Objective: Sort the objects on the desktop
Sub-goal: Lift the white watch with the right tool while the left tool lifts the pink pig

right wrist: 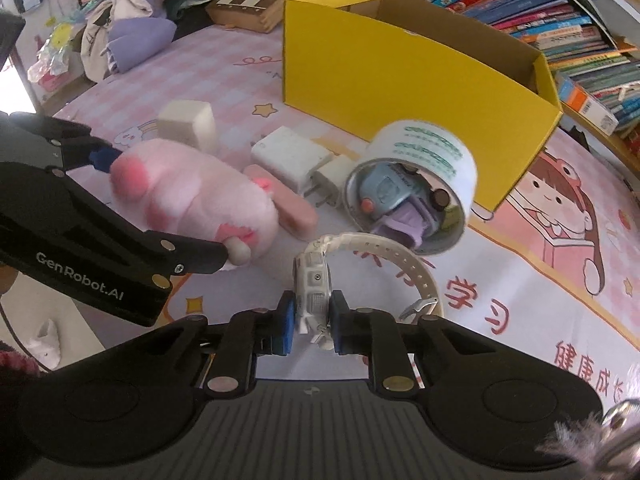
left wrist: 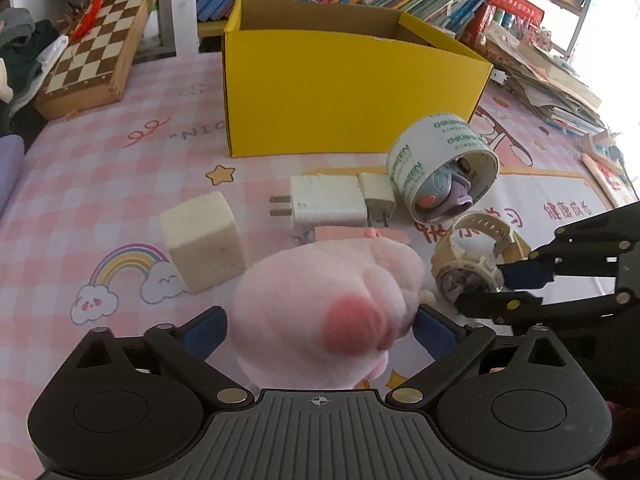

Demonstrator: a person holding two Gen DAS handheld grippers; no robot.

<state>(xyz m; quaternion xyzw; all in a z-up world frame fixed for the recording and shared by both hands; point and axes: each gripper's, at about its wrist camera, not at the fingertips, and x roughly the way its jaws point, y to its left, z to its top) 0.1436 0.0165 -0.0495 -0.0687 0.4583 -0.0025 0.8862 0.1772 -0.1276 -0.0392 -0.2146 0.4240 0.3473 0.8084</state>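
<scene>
The right gripper [right wrist: 312, 322] is clamped on the case of the watch [right wrist: 314, 280], its blue pads [right wrist: 286, 324] pressed against either side while the strap loops away over the pink mat [right wrist: 520, 280]. The left gripper [left wrist: 320, 328] stands wide, straddling the plush [left wrist: 328, 304]; its pads sit beside the toy's flanks, and whether they press on it I cannot tell, so I read it as not yet gripping. To do this well, close the left jaws across the plush's middle until the soft body gives and is held firmly, and lift the watch straight up so the strap does not catch the tape roll [right wrist: 416, 188] just beyond it, which has a small toy car [right wrist: 392, 192] tucked inside. Keep the two tools apart as they rise, since their fingers sit close together here. Beyond the plush lie a pink eraser [right wrist: 292, 208], two white chargers [left wrist: 332, 200] and a foam block [left wrist: 204, 240]. Farther back stands the open yellow box [left wrist: 348, 84], probably where the things go; carry each load over its near wall before letting go.
</scene>
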